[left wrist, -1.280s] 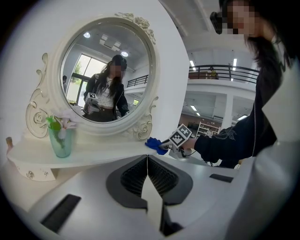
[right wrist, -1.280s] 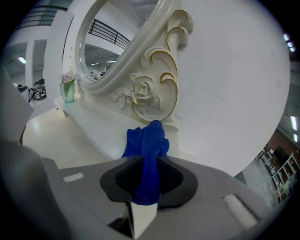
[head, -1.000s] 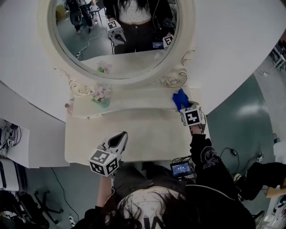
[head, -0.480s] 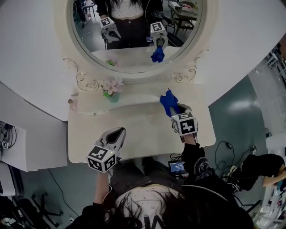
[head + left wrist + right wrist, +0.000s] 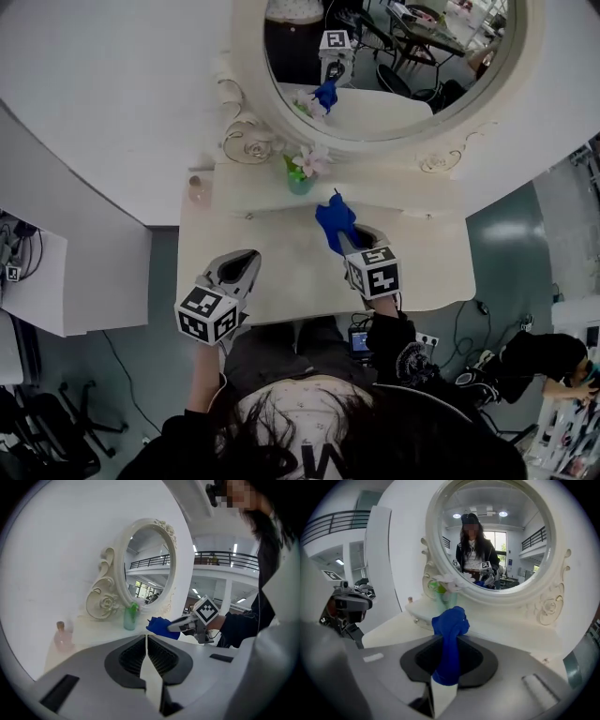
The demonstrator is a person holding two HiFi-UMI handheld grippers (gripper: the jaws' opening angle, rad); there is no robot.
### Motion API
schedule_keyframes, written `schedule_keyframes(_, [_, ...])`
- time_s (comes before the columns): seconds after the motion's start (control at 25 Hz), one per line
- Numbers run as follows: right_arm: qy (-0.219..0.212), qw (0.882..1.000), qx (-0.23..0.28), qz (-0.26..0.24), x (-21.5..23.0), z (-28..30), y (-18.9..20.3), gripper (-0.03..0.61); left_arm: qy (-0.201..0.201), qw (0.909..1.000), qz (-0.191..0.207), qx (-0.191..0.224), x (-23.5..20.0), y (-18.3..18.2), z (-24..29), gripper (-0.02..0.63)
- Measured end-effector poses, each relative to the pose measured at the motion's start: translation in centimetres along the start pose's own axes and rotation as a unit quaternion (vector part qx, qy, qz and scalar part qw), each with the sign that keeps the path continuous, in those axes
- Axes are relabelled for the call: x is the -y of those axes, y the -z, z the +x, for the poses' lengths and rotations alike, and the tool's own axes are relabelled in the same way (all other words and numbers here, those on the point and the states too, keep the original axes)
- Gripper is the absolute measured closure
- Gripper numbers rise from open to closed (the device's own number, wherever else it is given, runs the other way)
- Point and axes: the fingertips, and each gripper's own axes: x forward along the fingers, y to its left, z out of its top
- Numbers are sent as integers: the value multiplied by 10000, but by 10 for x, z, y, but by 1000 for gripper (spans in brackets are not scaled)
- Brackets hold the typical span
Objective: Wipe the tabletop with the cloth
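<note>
My right gripper (image 5: 349, 244) clamped on crumpled blue cloth (image 5: 335, 221), over middle of cream vanity tabletop (image 5: 281, 286), near small green flower vase (image 5: 300, 180). My left gripper (image 5: 242, 267): jaws closed together, empty, over tabletop's left front.

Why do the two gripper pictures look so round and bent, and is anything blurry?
Left gripper view and right gripper view: wide-angle lenses curve the wall and mirror and blacken the corners; the mosaic patch was laid on afterwards. Right gripper view: the blue cloth is sharp and vivid. Head view: greyer and dimmer, the tabletop softly and evenly lit.
</note>
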Motion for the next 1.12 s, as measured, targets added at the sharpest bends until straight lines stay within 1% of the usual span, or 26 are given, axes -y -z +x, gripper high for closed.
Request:
schedule_keyframes(0.16, [-426,9989,-56,-161,-76,24,-8,492,-197,9997,-110,16,-34,11,-40,614])
schedule_keyframes(0.32, [-904,9946,-183,-481,-154,54,-11,492,-442,9986,-284,30,-63,26,-75,614])
schedule_keyframes(0.44, [-1291,9872,-304,-881,-213,77,-15,492,-635,9970,-436,61,-82,37,-103,614])
schedule_keyframes(0.56, [-1672,9782,-304,-1195,-271,100,-23,492,-891,9942,-600,94,-101,48,-128,614])
schedule_keyframes(0.68, [-1918,9687,-291,-1550,-318,126,-24,492,-1137,9906,-744,127,-116,57,-149,614])
schedule_keyframes(0.76, [-1978,9627,-347,-1814,-340,143,-19,492,-1270,9883,-830,153,-124,61,-161,614])
schedule_keyframes(0.88, [-1943,9514,-580,-2317,-360,167,0,491,-1442,9851,-923,191,-133,67,-175,614])
schedule_keyframes(1.0, [-1812,9375,-856,-2844,-365,185,25,491,-1593,9819,-1009,183,-137,74,-186,614])
schedule_keyframes(1.12, [-1575,9248,-849,-3357,-358,195,38,491,-1629,9810,-1045,130,-137,81,-190,614])
